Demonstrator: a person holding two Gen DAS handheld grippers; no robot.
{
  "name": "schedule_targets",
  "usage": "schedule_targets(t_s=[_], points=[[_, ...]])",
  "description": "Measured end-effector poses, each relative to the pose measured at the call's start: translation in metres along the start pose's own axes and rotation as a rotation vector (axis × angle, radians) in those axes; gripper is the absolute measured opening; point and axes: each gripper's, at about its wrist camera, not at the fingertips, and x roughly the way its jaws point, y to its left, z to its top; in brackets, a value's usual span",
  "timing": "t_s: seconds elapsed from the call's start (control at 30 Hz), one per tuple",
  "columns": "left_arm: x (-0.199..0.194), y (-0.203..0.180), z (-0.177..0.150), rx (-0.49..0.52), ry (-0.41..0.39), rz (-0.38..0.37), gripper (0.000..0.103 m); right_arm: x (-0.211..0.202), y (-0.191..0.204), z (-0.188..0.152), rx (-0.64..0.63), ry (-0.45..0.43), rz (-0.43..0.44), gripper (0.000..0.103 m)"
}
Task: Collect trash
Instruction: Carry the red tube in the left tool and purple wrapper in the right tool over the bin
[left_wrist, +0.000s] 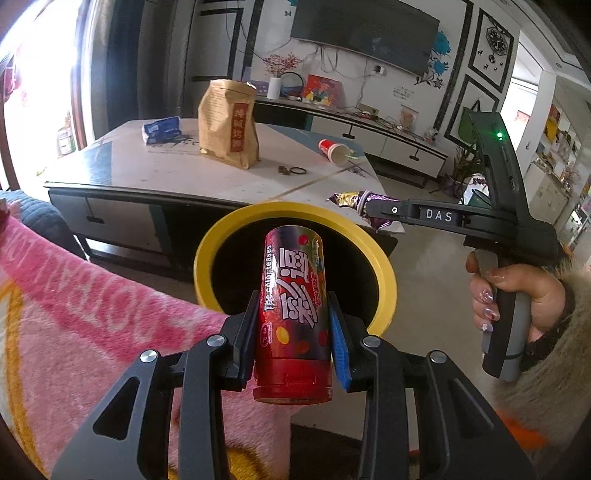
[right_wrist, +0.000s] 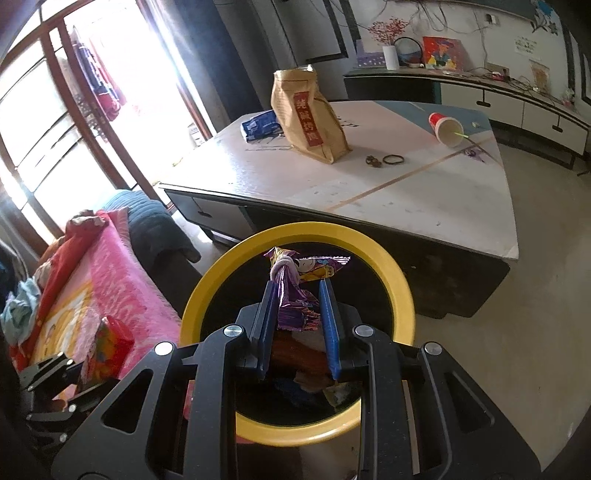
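Yellow-rimmed bin (right_wrist: 207, 291) — scraps inside; purple wrapper (right_wrist: 295, 295) above, in right tool (right_wrist: 297, 291)

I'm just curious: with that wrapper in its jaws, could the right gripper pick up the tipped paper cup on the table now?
Probably not yet. The right gripper is shut on the purple wrapper above the yellow bin, so its jaws are occupied. The paper cup lies uncovered near the far side of the table.

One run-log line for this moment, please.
left tongs: grip red candy tube | right tongs: grip purple wrapper | both over yellow-rimmed bin
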Motion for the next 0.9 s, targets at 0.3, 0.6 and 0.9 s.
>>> schedule_targets(t_s=[0.3, 0.6, 0.9], points=[[0.028, -0.004, 0.006, -0.005, 0.032, -0.026, 0.032, 0.0, -0.007, -0.001, 0.018, 0.009, 0.002, 0.018], [0.053, -0.008, 0.01, 0.009, 0.071, -0.024, 0.032, 0.003, -0.009, -0.001, 0.036, 0.018, 0.01, 0.018], [0.068, -0.006, 0.018, 0.004, 0.078, -0.012, 0.033, 0.005, -0.011, 0.0, 0.059, 0.013, 0.015, 0.022]])
